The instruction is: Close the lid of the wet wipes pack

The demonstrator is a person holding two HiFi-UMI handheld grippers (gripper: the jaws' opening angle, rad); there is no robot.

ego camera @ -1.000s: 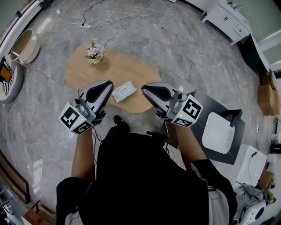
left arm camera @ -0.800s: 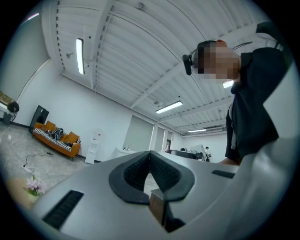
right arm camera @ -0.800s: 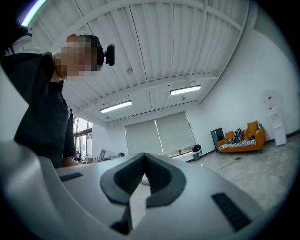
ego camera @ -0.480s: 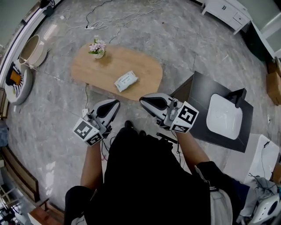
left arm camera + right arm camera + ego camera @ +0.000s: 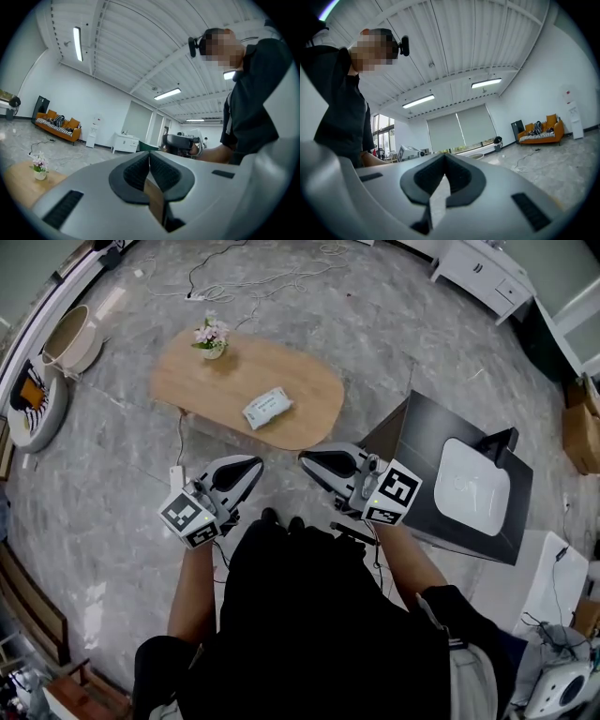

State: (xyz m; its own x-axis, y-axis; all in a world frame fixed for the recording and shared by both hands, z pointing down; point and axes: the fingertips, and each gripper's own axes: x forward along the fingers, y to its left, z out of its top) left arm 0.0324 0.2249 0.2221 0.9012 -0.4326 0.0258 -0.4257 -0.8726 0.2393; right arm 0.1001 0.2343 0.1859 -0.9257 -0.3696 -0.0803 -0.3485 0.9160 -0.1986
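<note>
Head view puts the wipes pack [image 5: 267, 408] on the table [image 5: 187, 385], long axis 8-to-2 o'clock, well apart at 12 o'clock from the left gripper [image 5: 247, 465] and 11 o'clock from the right gripper [image 5: 311, 458], both clenched empty and about equally near.

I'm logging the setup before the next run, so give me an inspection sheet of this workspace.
Surface: oval wooden table on a grey floor.
Job's things: wet wipes pack lying on the table, near its front edge; lid state too small to tell.
Clutter: flower pot at the table's far end.
Grippers: left claw and right claw both shut, empty, held short of the table.
Cables: white cable loose on the floor beyond the table.
Surroundings: black stand with white basin at right; beige tub at left.
</note>
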